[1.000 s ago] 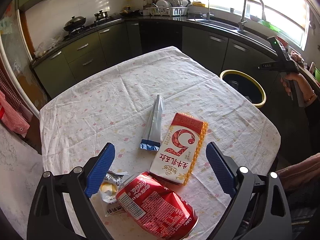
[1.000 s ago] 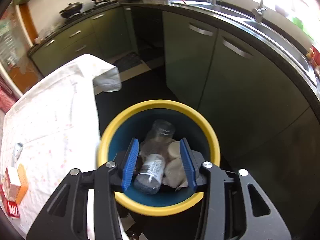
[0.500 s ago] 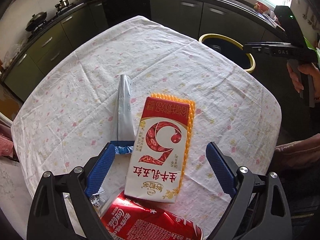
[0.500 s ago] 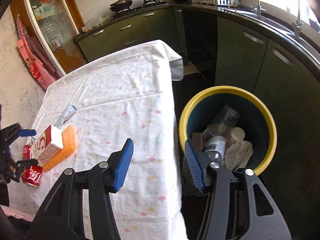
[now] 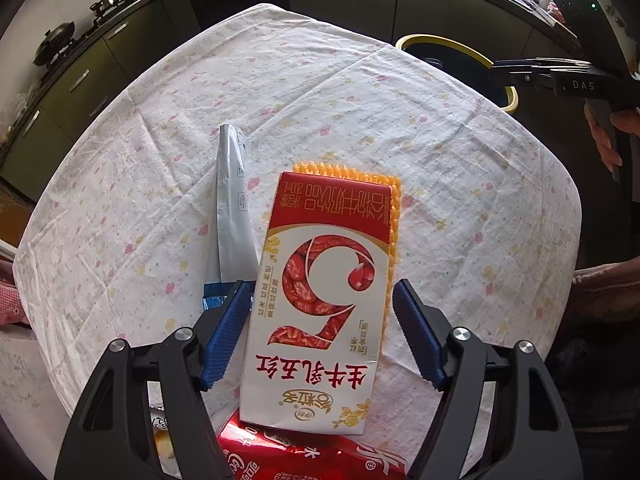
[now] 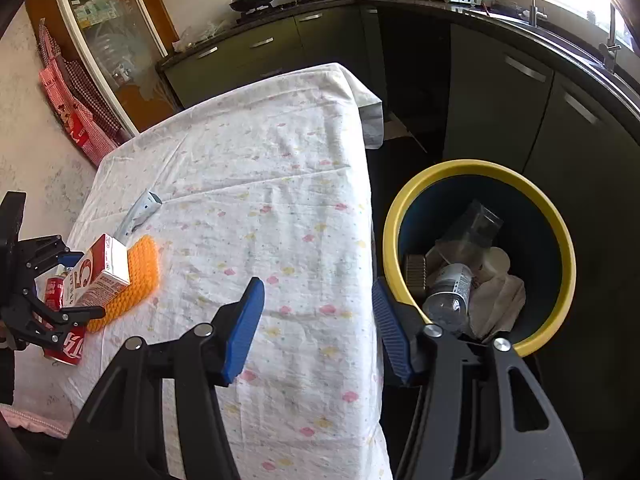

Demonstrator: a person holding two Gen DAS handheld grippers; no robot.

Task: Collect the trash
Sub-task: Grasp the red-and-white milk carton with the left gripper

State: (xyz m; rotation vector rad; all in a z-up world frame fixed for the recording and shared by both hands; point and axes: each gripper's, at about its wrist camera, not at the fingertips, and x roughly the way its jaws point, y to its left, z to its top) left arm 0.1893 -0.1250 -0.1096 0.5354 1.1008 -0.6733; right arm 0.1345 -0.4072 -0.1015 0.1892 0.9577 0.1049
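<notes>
Straddling glossy rectangular milk carton, ribbed left tool

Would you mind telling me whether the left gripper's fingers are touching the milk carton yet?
Apart. The left wrist view shows tablecloth between the right finger and the milk carton; the left gripper straddles it, open.

The red can below the left gripper is cut by the picture's bottom edge; its fingers hide a crumpled wrapper.

Milk carton hemmed: foil sachet left, red can near side.
</notes>
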